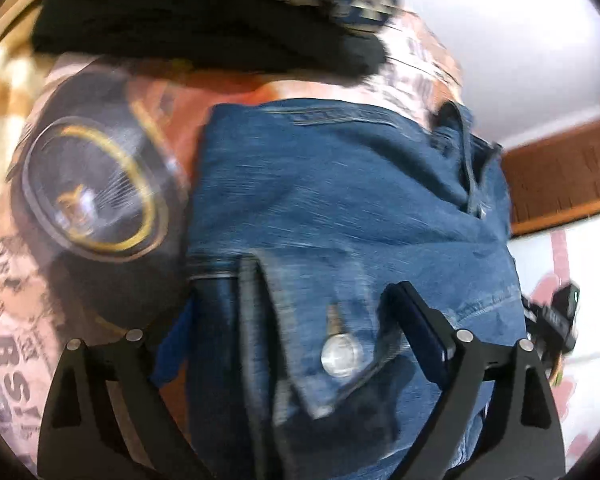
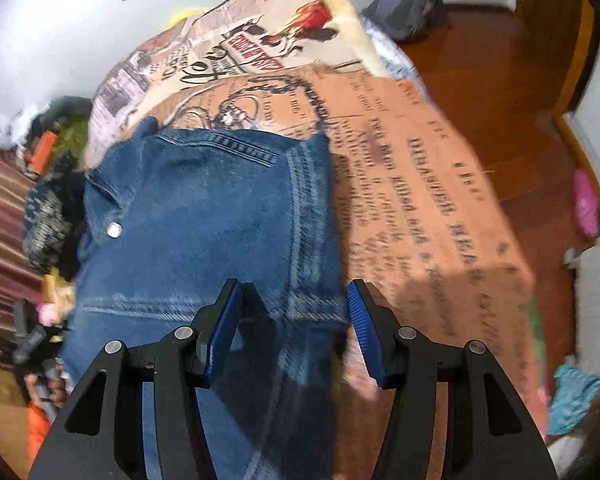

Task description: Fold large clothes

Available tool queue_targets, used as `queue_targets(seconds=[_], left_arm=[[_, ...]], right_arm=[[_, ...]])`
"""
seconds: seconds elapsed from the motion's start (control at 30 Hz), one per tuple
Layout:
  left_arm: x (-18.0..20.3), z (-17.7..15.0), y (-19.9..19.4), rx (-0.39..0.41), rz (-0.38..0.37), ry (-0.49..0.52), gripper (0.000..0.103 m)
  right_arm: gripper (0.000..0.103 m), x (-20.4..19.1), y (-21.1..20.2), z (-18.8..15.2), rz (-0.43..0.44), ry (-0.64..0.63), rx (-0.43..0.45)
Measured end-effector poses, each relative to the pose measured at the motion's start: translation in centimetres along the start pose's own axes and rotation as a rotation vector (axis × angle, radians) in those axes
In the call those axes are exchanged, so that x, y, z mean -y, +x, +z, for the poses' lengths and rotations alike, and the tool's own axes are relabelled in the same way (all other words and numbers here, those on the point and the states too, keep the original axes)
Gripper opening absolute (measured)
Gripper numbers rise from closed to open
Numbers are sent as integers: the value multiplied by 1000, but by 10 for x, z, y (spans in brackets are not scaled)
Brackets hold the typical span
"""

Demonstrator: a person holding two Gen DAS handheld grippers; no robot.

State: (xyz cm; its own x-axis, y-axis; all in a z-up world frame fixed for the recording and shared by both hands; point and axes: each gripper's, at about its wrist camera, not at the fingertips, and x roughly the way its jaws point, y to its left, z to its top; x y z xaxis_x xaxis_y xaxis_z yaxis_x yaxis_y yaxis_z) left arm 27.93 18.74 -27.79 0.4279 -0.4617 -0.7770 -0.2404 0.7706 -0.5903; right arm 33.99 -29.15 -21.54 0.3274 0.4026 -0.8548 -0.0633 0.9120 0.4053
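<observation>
left wrist view only: black garment (image 1: 204, 36) beyond jeans (image 1: 340, 200); both tools agape.

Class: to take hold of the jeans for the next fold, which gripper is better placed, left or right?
Probably the left gripper: its open jaws straddle the jeans at the button flap. The right gripper is open at their edge.

The right tongs (image 2: 296, 328), black with blue ribbed pads, stand parted above the lower edge of a blue denim garment (image 2: 204, 216) with a silver metal button (image 2: 114, 229) and orange-tinted seams. The denim lies on a bed under a peach and beige newspaper-print cover (image 2: 412, 176); the garment's right edge falls between the pads, which do not press it. A reddish wooden floor (image 2: 500, 80) lies to the right.
</observation>
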Motion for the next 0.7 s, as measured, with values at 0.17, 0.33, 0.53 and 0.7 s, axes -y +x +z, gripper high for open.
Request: queue_targets(seconds=[0.17, 0.33, 0.53, 0.7], left_arm=[[15, -8, -4, 27, -19, 85, 84], [16, -10, -17, 33, -40, 53, 49], [57, -5, -43, 67, 36, 158, 34], [113, 5, -91, 165, -35, 266, 32]], right_arm=[[54, 2, 11, 12, 65, 11, -24], [50, 0, 16, 13, 74, 8, -45], [18, -15, 3, 14, 26, -42, -18], [16, -55, -36, 19, -56, -193, 120]])
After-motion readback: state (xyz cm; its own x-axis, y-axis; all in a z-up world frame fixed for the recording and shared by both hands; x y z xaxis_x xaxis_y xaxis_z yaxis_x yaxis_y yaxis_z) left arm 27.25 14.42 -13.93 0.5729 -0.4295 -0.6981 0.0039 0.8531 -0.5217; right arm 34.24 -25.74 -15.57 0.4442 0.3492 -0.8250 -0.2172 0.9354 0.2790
